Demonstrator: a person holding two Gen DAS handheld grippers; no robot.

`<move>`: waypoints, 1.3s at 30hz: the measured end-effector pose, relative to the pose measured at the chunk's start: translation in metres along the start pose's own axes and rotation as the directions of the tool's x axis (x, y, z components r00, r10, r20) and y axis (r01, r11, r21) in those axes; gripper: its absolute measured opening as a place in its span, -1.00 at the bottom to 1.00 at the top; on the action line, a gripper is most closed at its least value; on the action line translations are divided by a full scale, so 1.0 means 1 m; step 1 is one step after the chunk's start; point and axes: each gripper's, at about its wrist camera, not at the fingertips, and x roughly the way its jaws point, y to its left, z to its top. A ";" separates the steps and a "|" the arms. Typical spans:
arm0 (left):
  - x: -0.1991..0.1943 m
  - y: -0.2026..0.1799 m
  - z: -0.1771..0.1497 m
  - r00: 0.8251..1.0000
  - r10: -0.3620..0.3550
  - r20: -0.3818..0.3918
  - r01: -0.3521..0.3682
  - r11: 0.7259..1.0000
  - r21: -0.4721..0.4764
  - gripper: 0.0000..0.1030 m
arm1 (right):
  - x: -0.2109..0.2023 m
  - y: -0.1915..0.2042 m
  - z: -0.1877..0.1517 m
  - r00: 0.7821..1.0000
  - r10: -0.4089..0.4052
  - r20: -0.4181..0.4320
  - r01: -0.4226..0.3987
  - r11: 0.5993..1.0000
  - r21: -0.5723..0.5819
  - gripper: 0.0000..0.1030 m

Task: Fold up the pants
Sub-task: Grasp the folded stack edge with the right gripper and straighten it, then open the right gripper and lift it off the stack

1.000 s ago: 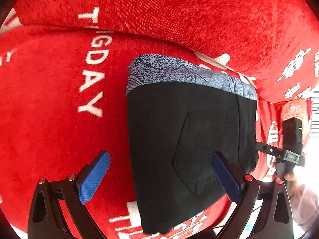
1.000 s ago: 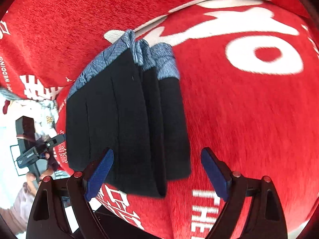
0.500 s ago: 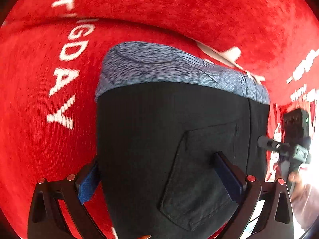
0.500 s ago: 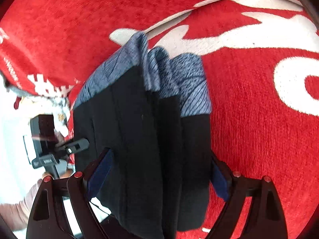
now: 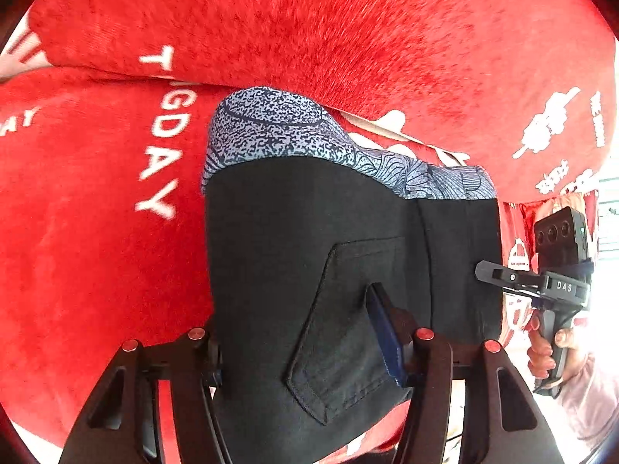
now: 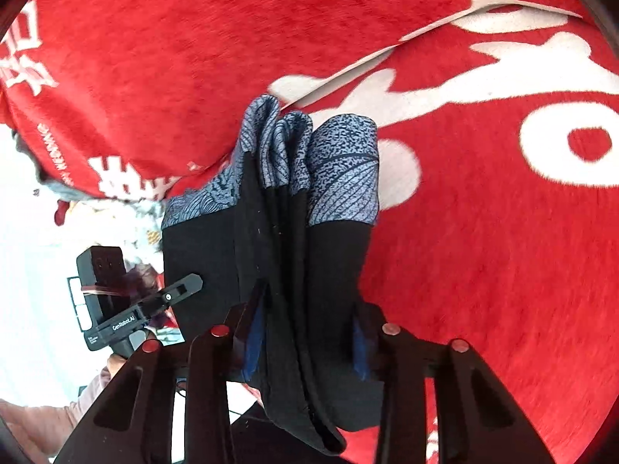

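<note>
The folded black pants (image 5: 309,239) with a blue patterned waistband (image 5: 278,135) lie on the red blanket, back pocket up. In the left wrist view my left gripper (image 5: 298,348) straddles their near end. Its jaws are closing, one blue pad (image 5: 383,336) presses the pocket and the other finger is hidden behind the cloth's left edge. In the right wrist view the pants (image 6: 332,270) show as several stacked layers. My right gripper (image 6: 305,340) is closing on them, both pads against the bundle's sides. Each view shows the other gripper at the pants' far edge.
A red plush blanket (image 5: 96,251) with white lettering covers the surface, and a raised fold of it (image 5: 309,38) runs just behind the waistband. The blanket (image 6: 483,251) stretches wide to the right of the pants. A person's hand (image 5: 541,348) and pink sleeve (image 6: 38,425) hold the grippers' handles.
Both grippers moved in over the near end of the pants with their jaws wide, then closed on the bundle. The pants' near end has risen off the blanket.
</note>
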 end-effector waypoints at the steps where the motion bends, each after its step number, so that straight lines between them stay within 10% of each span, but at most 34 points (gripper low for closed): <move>1: -0.006 -0.002 -0.005 1.000 0.014 0.003 -0.014 1.000 0.006 0.17 | 0.001 0.004 -0.005 1.000 0.010 -0.003 -0.010 1.000 0.001 -0.20; 8: -0.018 0.036 -0.047 0.990 0.142 -0.010 -0.143 0.988 -0.057 0.32 | 0.027 0.021 -0.048 0.998 0.052 -0.027 -0.051 0.998 0.019 -0.21; 11: -0.009 0.061 -0.061 0.956 0.292 -0.023 -0.293 0.951 -0.094 0.35 | 0.051 0.013 -0.061 0.996 -0.047 -0.077 0.050 0.998 0.035 -0.15; 18: -0.046 0.064 -0.065 0.950 0.305 0.062 -0.295 0.947 -0.127 0.36 | 0.046 0.016 -0.066 0.962 -0.260 -0.086 0.261 0.965 0.007 0.18; 22: -0.057 0.039 -0.064 0.952 0.283 0.115 -0.283 0.959 -0.016 0.36 | 0.015 0.021 -0.072 0.954 -0.299 0.000 0.299 0.954 0.000 -0.46; 30: 0.001 0.013 -0.063 0.939 0.342 0.043 -0.343 0.939 0.022 0.36 | 0.060 0.071 -0.077 0.951 -0.309 -0.015 0.304 0.940 -0.153 -0.48; 39: -0.015 0.009 -0.068 0.928 0.372 0.036 -0.373 0.927 0.034 0.36 | 0.051 0.052 -0.080 0.920 -0.391 0.015 0.391 0.918 -0.067 -0.38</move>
